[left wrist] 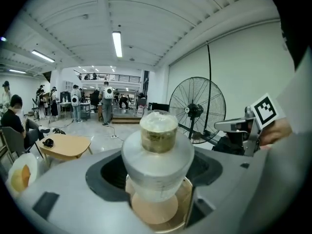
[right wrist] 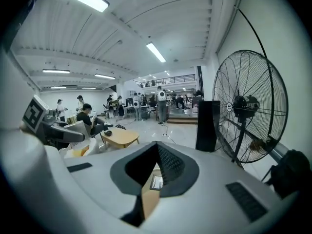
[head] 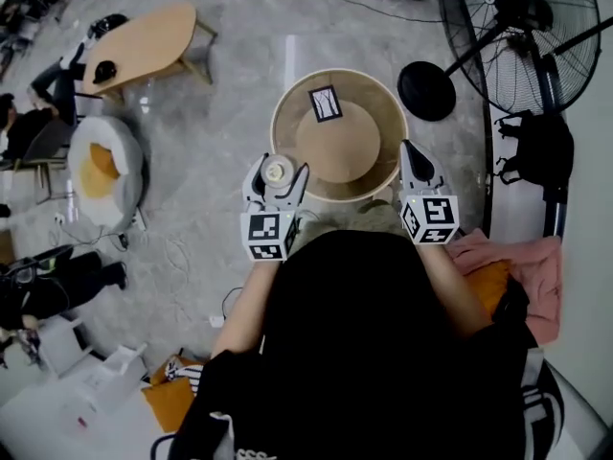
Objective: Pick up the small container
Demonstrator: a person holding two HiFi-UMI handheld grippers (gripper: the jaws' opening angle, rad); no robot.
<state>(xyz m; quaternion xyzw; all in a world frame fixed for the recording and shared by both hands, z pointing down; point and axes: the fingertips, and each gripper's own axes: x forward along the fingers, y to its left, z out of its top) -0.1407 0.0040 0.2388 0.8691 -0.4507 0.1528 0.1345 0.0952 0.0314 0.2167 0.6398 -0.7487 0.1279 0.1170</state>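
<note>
Gripping the small container (left wrist: pixel 157 152): my left gripper (head: pixel 278 171) has its jaws clamped on the frosted, wide body. A narrower neck shows olive-brown contents under a pale cream cap. It's held at the left rim of the round wooden table (head: pixel 383 103). My right gripper (head: pixel 413 157) has its jaws together, empty.

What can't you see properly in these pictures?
- Print on the card on the round table: too small, head view.
- What fills the small container: its wall is cloudy, left gripper view.
- The fan: cut off by the head view's top edge.
</note>
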